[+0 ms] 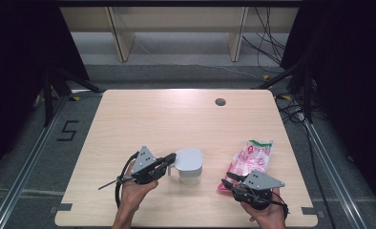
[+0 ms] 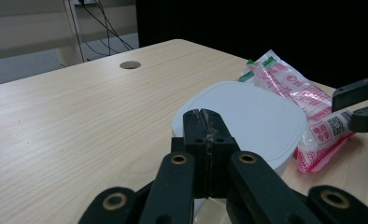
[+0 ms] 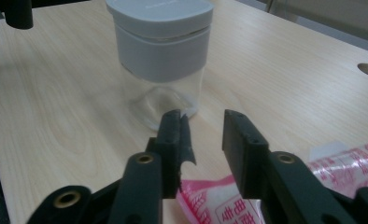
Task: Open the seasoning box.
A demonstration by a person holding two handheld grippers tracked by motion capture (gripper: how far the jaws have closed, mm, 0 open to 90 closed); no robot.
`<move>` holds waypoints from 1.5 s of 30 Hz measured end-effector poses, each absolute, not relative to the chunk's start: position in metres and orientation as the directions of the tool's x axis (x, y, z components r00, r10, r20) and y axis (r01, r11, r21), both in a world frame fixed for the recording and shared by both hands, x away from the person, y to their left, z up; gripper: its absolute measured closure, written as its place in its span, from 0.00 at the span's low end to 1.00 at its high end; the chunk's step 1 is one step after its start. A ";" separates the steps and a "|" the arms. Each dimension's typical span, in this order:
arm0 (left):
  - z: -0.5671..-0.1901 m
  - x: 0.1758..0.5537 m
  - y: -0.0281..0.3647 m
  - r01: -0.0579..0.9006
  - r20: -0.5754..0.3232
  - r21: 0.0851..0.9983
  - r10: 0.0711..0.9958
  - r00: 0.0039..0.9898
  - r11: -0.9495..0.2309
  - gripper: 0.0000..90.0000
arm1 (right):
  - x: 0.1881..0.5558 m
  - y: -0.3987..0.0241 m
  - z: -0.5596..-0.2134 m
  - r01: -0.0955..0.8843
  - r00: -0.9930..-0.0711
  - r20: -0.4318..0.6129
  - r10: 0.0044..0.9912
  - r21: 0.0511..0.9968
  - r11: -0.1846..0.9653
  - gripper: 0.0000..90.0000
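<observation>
High view showed the wooden table (image 1: 129,119) from above, and at its left the left gripper (image 1: 169,160) lay pressed against the jar (image 1: 190,167), a clear container with a grey square lid (image 1: 188,159) standing near the front middle of the table. In the left gripper view its jaws met with no gap between them, right at the near rim of the lid (image 2: 247,116); whether they pinched a tab or merely rested against the edge could not be told. Further right, the pink and white packet (image 1: 250,160) lay flat on the table just beside the jar, and the right gripper (image 1: 230,181) sat at the packet's near end. The right gripper view showed those jaws set a moderate way apart, with the corner of the packet (image 3: 210,198) below and between them and nothing yet clamped. The step in hand looked to be taking hold of the packet while the jar was steadied. To do it well, the right jaws probably needed to drop lower so the packet's sealed edge sat fully between the pads before closing, since a shallow bite on slick film could slip. The left gripper would best keep the jar upright and unmoved, as a sideways push on the lid could tip it.
</observation>
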State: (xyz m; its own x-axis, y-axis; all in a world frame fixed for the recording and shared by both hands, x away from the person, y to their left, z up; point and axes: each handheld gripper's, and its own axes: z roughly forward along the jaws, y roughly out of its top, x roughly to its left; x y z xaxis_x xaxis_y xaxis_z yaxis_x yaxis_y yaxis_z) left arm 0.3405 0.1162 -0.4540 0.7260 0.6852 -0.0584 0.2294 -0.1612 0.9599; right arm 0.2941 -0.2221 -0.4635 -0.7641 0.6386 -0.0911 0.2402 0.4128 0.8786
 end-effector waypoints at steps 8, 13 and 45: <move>-0.455 0.341 0.117 0.235 -0.069 0.960 0.683 0.727 -0.153 0.99 | 0.313 -0.204 -0.460 0.211 -0.784 -0.099 0.612 0.886 0.412 0.92; -0.455 0.341 0.118 0.234 -0.069 0.961 0.687 0.723 -0.149 0.99 | 0.320 -0.196 -0.457 0.227 -0.784 -0.084 0.616 0.884 0.409 0.97; -0.457 0.343 0.124 0.240 -0.087 0.962 0.683 0.725 -0.133 0.92 | 0.332 -0.163 -0.449 0.190 -0.825 -0.107 0.555 0.872 0.450 1.00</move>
